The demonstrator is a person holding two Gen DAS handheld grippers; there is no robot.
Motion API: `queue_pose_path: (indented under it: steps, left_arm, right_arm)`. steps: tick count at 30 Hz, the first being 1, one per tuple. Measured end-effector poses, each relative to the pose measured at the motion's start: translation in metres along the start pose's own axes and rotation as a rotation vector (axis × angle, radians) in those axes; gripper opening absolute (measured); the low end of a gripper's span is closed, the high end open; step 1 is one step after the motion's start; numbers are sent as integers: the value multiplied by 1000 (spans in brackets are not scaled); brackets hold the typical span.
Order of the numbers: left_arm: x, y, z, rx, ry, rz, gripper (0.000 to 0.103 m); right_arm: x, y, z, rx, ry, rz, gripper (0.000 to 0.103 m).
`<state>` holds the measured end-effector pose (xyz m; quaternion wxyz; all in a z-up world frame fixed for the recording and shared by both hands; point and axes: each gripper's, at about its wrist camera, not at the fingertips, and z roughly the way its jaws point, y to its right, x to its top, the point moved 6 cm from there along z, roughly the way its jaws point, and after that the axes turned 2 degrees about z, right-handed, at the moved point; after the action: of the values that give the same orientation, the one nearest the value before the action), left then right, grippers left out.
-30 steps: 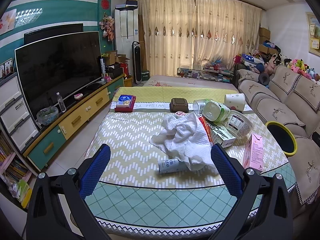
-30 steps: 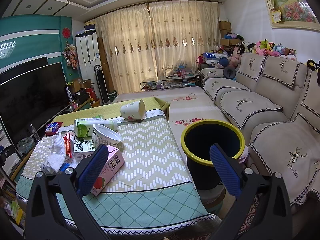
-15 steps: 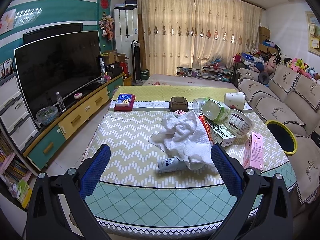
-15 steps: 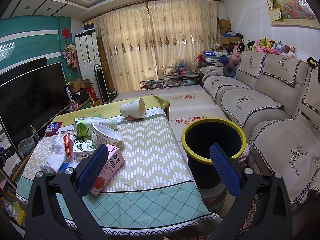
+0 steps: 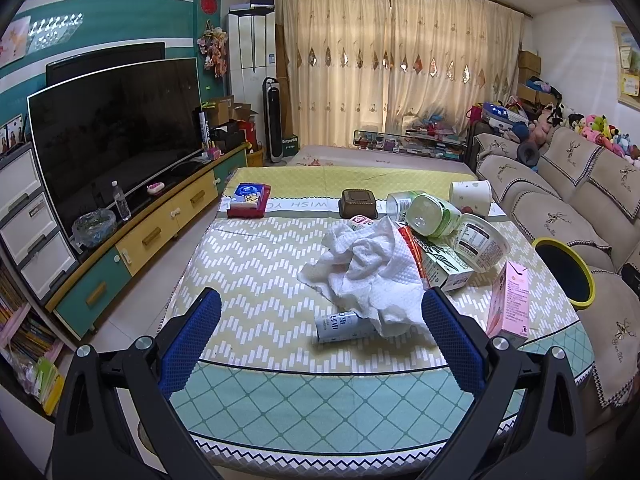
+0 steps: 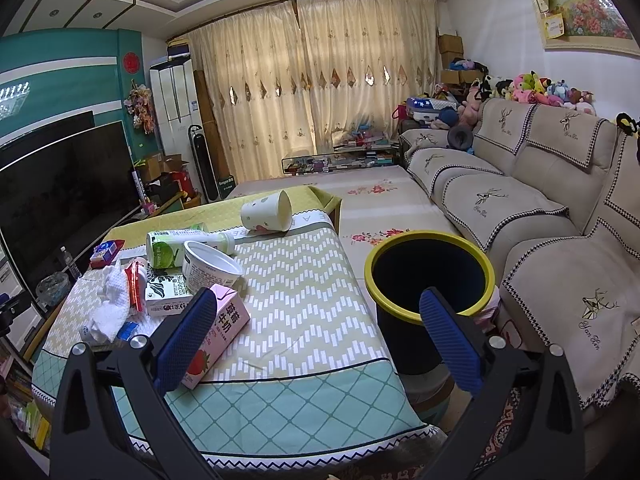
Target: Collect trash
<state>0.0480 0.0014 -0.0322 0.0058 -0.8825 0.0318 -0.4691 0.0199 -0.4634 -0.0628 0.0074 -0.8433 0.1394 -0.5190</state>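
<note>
Trash lies on the patterned table [image 5: 256, 264]: a crumpled white paper towel [image 5: 368, 272], a small can [image 5: 340, 325] under it, a pink milk carton [image 5: 510, 300], a white tub [image 5: 480, 242], a green bottle [image 5: 434, 210] and a paper cup [image 5: 470, 196]. My left gripper [image 5: 320, 340] is open and empty, just short of the towel. My right gripper [image 6: 318, 338] is open and empty above the table's right edge, with the pink carton [image 6: 212, 336] behind its left finger. A black bin with a yellow rim [image 6: 430, 268] stands between table and sofa.
A dark ashtray [image 5: 358, 203] and a tissue pack [image 5: 248, 198] sit at the table's far end. A TV [image 5: 112, 136] on a cabinet runs along the left. A beige sofa [image 6: 560, 216] lines the right side.
Both grippers have barely moved; the left one has edged slightly closer to the paper towel. Both stay open.
</note>
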Motion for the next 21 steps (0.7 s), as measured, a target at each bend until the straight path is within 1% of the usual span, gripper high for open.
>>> queue_pose_path:
  steps: [21]
  left_arm:
    - [-5, 3, 9, -2, -16, 3, 99]
  right_arm:
    - [-2, 1, 2, 0, -7, 0, 97]
